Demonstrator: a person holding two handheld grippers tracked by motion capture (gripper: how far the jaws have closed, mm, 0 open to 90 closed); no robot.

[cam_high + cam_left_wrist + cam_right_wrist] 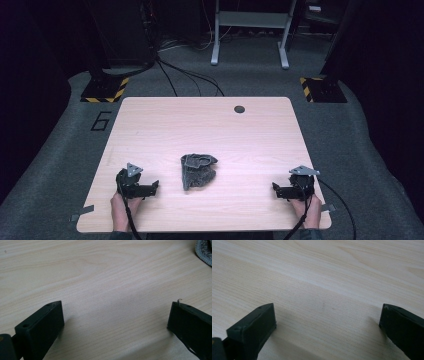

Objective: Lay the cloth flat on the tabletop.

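From above, your left claw [150,188] and right claw [278,191] rest on the table [210,125], well apart from the crumpled grey cloth [198,170] between them. Each gripper view shows wide, empty jaws; nothing's started, so grasping remains.

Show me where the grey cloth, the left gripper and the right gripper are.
grey cloth [198,171]: high view, middle of the crumpled heap.
left gripper [152,187]: high view, between its open jaw tips.
right gripper [276,190]: high view, between its open jaw tips.
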